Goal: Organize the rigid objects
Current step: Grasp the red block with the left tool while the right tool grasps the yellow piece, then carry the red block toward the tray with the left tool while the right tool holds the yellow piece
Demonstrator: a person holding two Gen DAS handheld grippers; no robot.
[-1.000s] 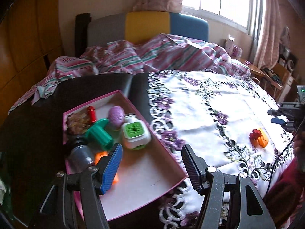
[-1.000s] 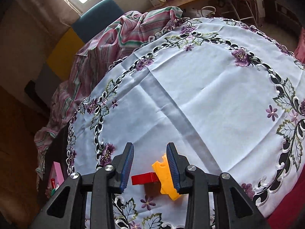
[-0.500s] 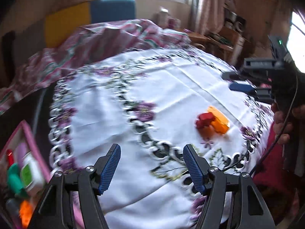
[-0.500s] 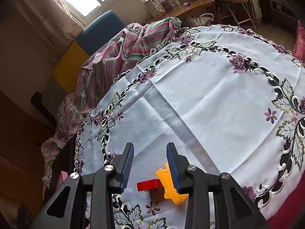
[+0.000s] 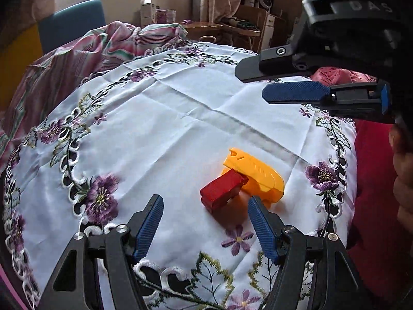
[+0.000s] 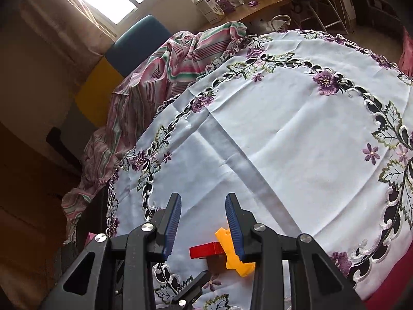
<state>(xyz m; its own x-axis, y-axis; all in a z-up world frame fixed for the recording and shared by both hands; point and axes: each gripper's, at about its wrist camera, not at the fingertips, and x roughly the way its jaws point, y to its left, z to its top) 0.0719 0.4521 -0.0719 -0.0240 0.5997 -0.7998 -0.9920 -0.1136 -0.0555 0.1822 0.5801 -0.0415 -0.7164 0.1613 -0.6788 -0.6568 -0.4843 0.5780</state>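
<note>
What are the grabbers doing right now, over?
Left gripper open, just widened, nothing between its fingers, near the red-and-yellow toy. Right gripper above the toy, fingers narrow, empty. Toy lies on the tablecloth. Nothing in the way.

left hand-held gripper (image 5: 205,214) now over toy (image 5: 242,178)

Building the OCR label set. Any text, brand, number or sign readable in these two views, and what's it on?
"D A S": raised letters on the black body of the right gripper, seen in the left wrist view; the lettering may run on out of frame.
White carton on the far wooden desk: print is there, too small to read.
Purple packet beside it: unreadable.
Red and yellow toy: no text visible.
</note>
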